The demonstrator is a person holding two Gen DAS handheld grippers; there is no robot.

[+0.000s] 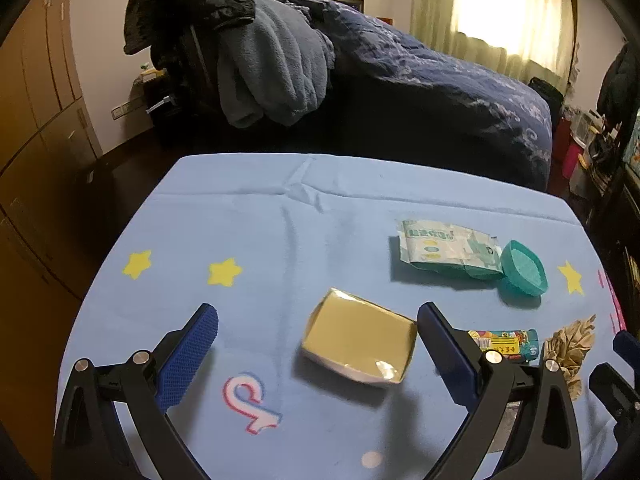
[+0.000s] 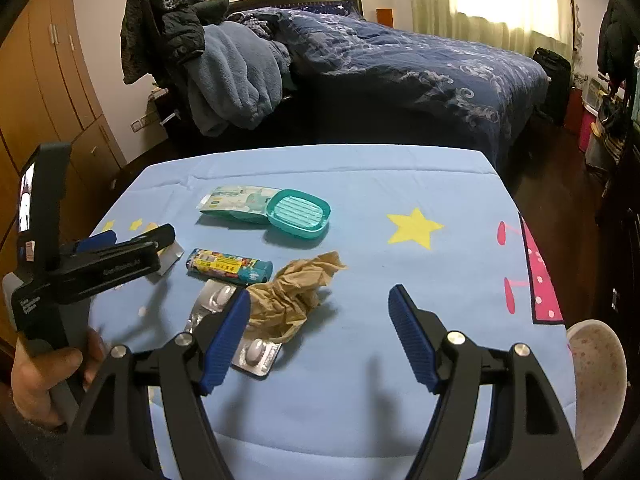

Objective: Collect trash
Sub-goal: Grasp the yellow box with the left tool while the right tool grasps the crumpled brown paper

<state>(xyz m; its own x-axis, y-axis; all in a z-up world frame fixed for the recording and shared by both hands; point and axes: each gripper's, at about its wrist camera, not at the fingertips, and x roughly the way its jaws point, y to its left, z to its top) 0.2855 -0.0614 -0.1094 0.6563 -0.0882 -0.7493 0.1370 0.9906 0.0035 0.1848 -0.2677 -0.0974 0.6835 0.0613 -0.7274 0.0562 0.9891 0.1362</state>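
Note:
My left gripper [image 1: 318,326] is open and empty, its jaws either side of a folded paper tray [image 1: 358,340] with a tan inside that sits on the blue cloth. My right gripper [image 2: 320,304] is open and empty, just above the cloth. A crumpled brown paper [image 2: 298,294] lies by its left finger [image 2: 228,332]; it also shows in the left wrist view [image 1: 570,346]. Silver pill blisters [image 2: 256,354] lie under that finger. A colourful tube wrapper [image 2: 230,266] lies behind them.
A wet-wipe pack [image 2: 236,200] and a teal soap dish [image 2: 300,212] sit further back on the table [image 2: 400,184]. A white bowl [image 2: 596,380] stands off the table's right edge. A bed [image 2: 400,64] and piled clothes [image 2: 228,72] stand behind the table.

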